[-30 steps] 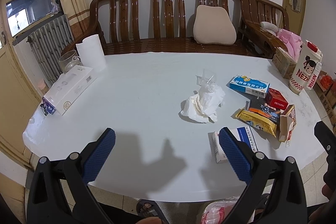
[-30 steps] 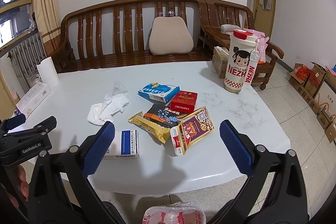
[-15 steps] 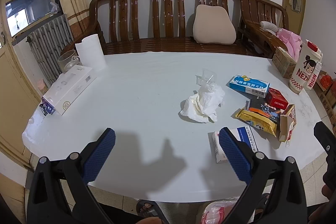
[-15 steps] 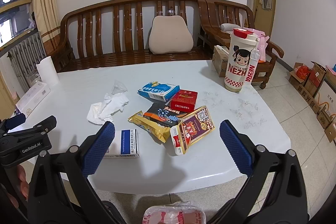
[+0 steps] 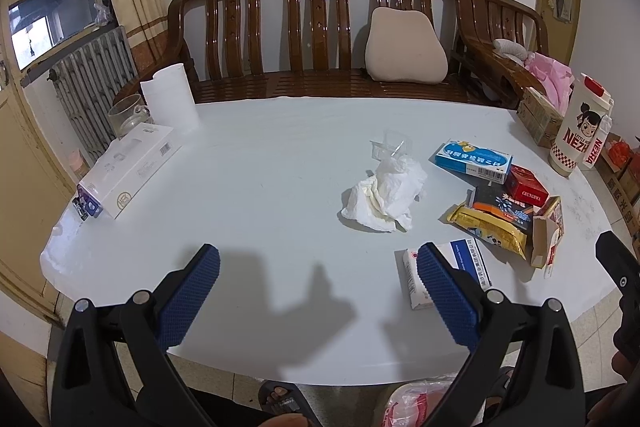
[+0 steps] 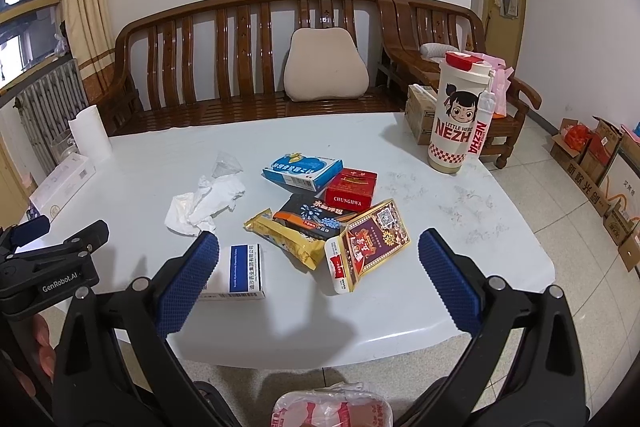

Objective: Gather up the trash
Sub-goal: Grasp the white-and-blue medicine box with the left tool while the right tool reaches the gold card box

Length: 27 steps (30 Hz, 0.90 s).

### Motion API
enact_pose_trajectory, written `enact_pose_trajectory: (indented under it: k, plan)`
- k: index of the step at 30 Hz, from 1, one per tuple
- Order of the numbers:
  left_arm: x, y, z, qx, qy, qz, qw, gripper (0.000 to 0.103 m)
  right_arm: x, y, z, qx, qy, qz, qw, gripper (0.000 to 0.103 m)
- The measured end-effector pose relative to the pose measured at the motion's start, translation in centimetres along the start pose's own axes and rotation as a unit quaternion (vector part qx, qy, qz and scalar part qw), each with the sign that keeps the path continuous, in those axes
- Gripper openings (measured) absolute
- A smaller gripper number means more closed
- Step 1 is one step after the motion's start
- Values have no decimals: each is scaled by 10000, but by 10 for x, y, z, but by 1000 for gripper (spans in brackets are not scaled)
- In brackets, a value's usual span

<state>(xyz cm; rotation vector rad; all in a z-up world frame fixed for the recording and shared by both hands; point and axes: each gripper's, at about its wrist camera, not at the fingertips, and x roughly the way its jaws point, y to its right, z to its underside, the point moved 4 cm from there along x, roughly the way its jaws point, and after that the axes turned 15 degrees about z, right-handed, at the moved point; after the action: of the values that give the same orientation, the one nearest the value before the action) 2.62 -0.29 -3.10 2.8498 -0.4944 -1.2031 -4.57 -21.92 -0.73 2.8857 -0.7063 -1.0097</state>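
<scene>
Trash lies on the white table (image 6: 420, 211): a crumpled white tissue (image 6: 208, 201) (image 5: 386, 197), a blue box (image 6: 302, 171), a red Chunghwa pack (image 6: 352, 189), a dark wrapper (image 6: 316, 215), a yellow snack bag (image 6: 286, 241), a purple-gold carton (image 6: 370, 247) and a white-blue box (image 6: 240, 273) (image 5: 444, 273). My right gripper (image 6: 318, 269) is open, above the near edge. My left gripper (image 5: 318, 283) is open, left of the pile, also in the right wrist view (image 6: 52, 255). A pink-lined trash bin (image 6: 332, 407) sits below the table.
A Nezha cup (image 6: 460, 115) stands at the table's right back. A paper roll (image 5: 170, 101), a glass (image 5: 126, 117) and a white box (image 5: 128, 169) stand at the left. A wooden bench (image 5: 320, 39) with a cushion is behind. Cardboard boxes (image 6: 596, 163) line the right floor.
Both grippers have barely moved; nothing on the table has shifted.
</scene>
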Motion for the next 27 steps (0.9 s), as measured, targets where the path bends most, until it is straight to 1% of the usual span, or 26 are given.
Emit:
enact_pose_trajectory:
  k: [3,5,7,9,11,13,15,16,18,20,21,23,24,26,27]
  plan:
    - [4,5,1,190,-75,70,9998,96,3,4,-1,-8,-51,-38,10000,98]
    - [8,11,1,347,-147,221,9990,96,6,11,-4,-2,-116,-61,9999,98]
    - [15,15,1,409,-267,467,9977,96,12,19,-9,-37,-237,-133,9996,98]
    - [23,20,-1,556,-355,545,9963,96,24,28,-14,-110,-491,-305,9983,98]
    - [33,24,-1,650,-536,593,9947,96,38,38,-19,-146,-782,-403,9960,98]
    - [43,34,-2,806,-661,887,9906,96,49,44,-21,-231,-971,-452,9940,98]
    - [56,45,-2,977,-872,1037,9860,96,64,52,-24,-328,-1207,-489,9909,98]
    - [60,51,-3,1101,-886,1123,9836,96,73,55,-25,-355,-1382,-519,9884,98]
    - [68,67,-3,1513,-907,1222,9767,96,86,61,-25,-263,-1687,-640,9832,98]
    - [75,80,-2,1875,-980,1371,9677,96,97,66,-25,-164,-1905,-636,9795,98]
    - [81,90,-1,2152,-1042,1543,9587,96,104,68,-25,-95,-2038,-585,9772,98]
    - [91,96,-1,2463,-1176,1573,9491,96,119,68,-25,46,-2387,-658,9689,98]
    - [98,100,0,2678,-1287,1627,9409,96,124,68,-24,118,-2531,-658,9651,98]
    - [110,105,1,2943,-1497,1754,9275,96,139,63,-23,204,-2860,-676,9556,98]
    - [113,107,2,3038,-1576,1814,9219,96,144,61,-24,214,-2953,-666,9528,98]
